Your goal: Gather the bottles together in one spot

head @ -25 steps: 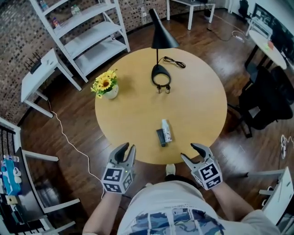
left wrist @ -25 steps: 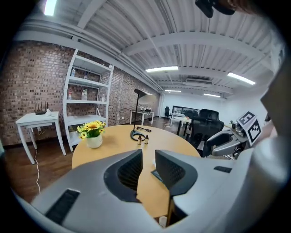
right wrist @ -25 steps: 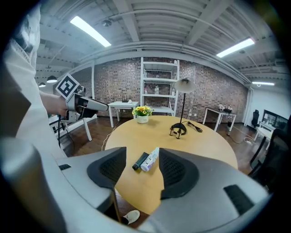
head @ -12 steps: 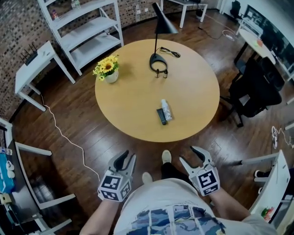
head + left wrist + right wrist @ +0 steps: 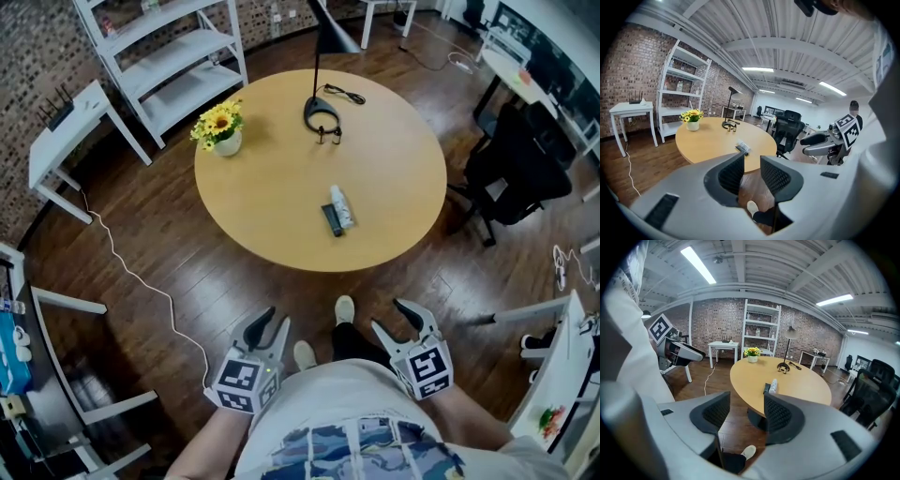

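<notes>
Left gripper (image 5: 270, 325), right gripper (image 5: 394, 321): both released, empty.
Jaws apart, nothing between them, held over the floor short of the table (image 5: 262, 187). White bottle (image 5: 341, 205) and dark bottle (image 5: 331, 221) lie side by side on it.

One round table (image 5: 281, 187). On it lie two bottles: one white bottle (image 5: 341, 205) and one dark bottle (image 5: 330, 220). Also on it are one black lamp (image 5: 322, 117) and one flower pot (image 5: 226, 143).

Beyond the table stand one white shelf unit (image 5: 173, 56) and one small white side table (image 5: 66, 141) carrying one router (image 5: 56, 112). One black chair (image 5: 516, 173) stands at the right. One white cable (image 5: 141, 281) runs across the floor.

Two shoes show below: one (image 5: 345, 309) and another (image 5: 304, 354). Two tongs: left tongs (image 5: 274, 321) and right tongs (image 5: 387, 313).

Furniture at the frame edges is cut off, so it cannot be counted.
</notes>
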The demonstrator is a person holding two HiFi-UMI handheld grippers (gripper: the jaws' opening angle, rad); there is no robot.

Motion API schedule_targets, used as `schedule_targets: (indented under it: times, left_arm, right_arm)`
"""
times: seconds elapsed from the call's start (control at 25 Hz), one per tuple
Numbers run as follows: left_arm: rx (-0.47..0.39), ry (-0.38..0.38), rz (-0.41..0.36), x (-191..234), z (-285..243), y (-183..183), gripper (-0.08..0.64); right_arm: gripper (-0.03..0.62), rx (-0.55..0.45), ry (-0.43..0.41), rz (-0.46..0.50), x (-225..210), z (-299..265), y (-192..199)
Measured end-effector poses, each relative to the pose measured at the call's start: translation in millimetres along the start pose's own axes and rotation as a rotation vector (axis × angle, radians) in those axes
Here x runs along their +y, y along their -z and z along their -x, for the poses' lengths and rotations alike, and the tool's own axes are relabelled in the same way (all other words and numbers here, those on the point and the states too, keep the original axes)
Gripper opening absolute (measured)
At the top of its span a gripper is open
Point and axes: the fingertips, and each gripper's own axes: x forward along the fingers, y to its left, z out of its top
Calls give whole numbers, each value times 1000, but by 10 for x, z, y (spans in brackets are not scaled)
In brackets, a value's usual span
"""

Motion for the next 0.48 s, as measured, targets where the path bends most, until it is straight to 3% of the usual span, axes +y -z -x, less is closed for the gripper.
schedule_targets:
  times: [0.2,0.48]
  left_arm:
    - [-35,19,43,43,8,-63,109]
    - [-39,-19,61,226,-80,-114,110]
  right_arm:
    - [250,5,-5,0,-18,-87,-20]
    - [250,35,-4,11,-284,-414,45]
